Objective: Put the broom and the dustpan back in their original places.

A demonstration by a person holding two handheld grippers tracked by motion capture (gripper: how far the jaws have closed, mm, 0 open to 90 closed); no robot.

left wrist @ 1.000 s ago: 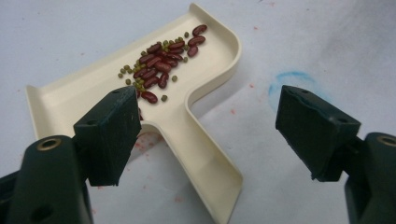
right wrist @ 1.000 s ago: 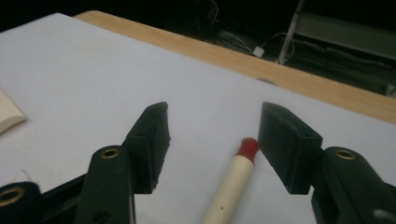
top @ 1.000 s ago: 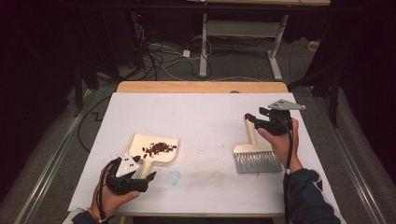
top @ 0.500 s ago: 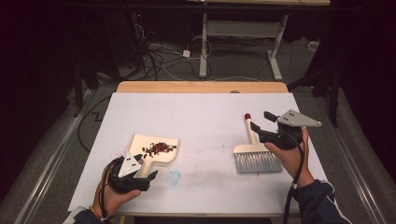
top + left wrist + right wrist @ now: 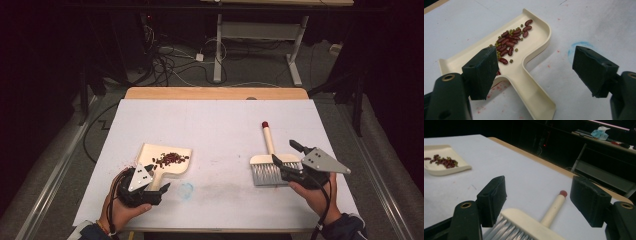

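Glossy plastic dustpan, seemingly wooden brush handle

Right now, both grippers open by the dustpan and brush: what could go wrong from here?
1. The dustpan holds loose beans; its handle lies between the open left gripper fingers, so an off-centre or tilted grasp could spill them.
2. The right gripper sits over the brush head, not its handle; closing there may catch bristles and grip poorly.
3. Nudging the brush could roll it toward the table's right edge.

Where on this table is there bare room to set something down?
The far half of the table is bare. So is the strip between the dustpan and the brush. The near corners are crowded: the left gripper over the dustpan handle, the right gripper over the brush.
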